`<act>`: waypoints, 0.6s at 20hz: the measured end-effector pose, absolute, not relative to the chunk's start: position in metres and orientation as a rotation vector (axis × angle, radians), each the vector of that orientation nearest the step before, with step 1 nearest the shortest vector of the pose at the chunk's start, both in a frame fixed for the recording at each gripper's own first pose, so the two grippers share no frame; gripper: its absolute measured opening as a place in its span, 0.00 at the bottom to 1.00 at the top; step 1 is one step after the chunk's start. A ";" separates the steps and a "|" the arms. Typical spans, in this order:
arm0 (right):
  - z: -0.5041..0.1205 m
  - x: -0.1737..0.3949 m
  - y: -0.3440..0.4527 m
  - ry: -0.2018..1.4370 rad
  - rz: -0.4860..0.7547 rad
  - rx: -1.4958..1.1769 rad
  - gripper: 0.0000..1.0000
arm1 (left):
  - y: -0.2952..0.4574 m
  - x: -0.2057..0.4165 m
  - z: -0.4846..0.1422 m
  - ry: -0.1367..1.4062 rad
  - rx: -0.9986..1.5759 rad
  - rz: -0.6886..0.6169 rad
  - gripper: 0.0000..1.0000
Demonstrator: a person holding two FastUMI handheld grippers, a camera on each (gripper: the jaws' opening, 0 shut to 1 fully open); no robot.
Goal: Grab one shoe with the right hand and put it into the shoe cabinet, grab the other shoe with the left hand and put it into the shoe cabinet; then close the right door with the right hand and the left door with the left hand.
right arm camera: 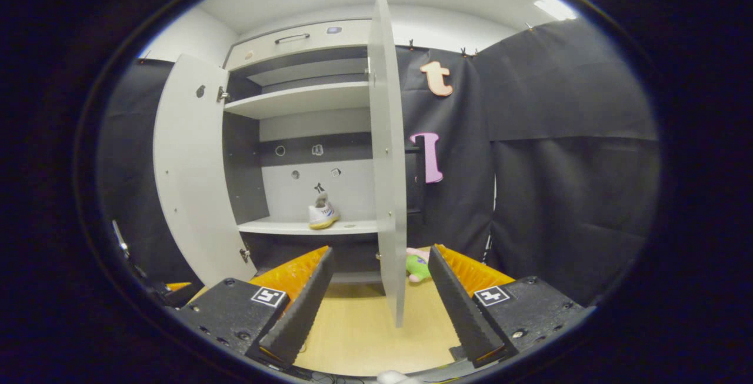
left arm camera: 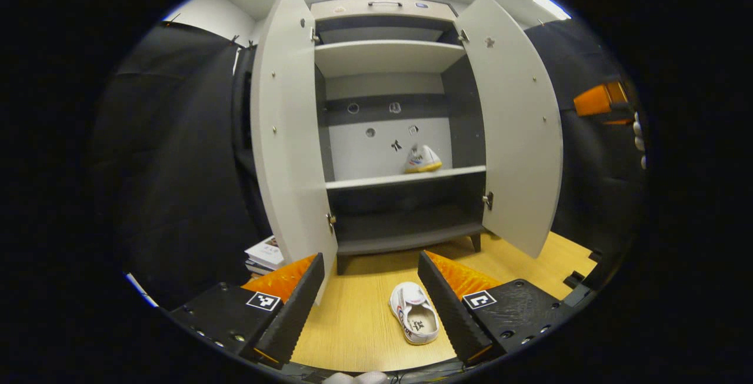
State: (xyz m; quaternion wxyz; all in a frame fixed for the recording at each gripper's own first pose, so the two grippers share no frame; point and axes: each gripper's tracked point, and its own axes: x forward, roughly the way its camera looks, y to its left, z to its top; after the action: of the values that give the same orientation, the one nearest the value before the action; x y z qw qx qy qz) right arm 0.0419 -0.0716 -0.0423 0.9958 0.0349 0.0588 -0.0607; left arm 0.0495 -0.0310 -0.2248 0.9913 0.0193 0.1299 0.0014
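Note:
The shoe cabinet stands with both doors swung wide. One white shoe with a yellow sole sits on its middle shelf, toward the right; the right gripper view shows this shoe too. A second white shoe lies on the wooden floor in front of the cabinet, just ahead of my left gripper, which is open and holds nothing. My right gripper is open and empty, facing the edge of the right door.
The left door and right door jut out toward me. A stack of books lies on the floor left of the cabinet. A green and pink soft toy sits behind the right door. Black cloth walls close in both sides.

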 end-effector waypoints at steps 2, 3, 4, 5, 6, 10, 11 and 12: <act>-0.051 0.040 -0.074 0.147 -0.124 0.051 0.97 | -0.036 0.054 -0.271 0.326 0.022 -0.004 0.96; -0.055 0.040 -0.075 0.161 -0.125 0.042 0.97 | -0.037 0.056 -0.296 0.370 0.019 0.000 0.96; -0.058 0.038 -0.073 0.177 -0.122 0.040 1.00 | -0.039 0.058 -0.318 0.412 0.008 0.001 0.96; -0.060 0.038 -0.073 0.189 -0.121 0.038 1.00 | -0.041 0.064 -0.338 0.444 0.001 0.000 0.97; -0.063 0.040 -0.070 0.200 -0.115 0.035 1.00 | -0.044 0.070 -0.356 0.477 -0.004 -0.006 0.97; -0.066 0.045 -0.059 0.236 -0.084 0.010 1.00 | -0.051 0.087 -0.414 0.576 0.054 -0.039 0.97; -0.067 0.047 -0.058 0.246 -0.080 0.013 1.00 | -0.051 0.092 -0.426 0.600 0.051 -0.040 0.97; -0.068 0.049 -0.055 0.252 -0.075 0.018 1.00 | -0.052 0.097 -0.436 0.623 0.041 -0.053 0.97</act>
State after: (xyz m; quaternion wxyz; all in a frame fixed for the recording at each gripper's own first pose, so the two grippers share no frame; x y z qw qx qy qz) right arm 0.0487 -0.0555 -0.0683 0.9913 0.0091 0.1256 -0.0375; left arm 0.0972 -0.0519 -0.4359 0.9514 0.0202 0.3063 -0.0259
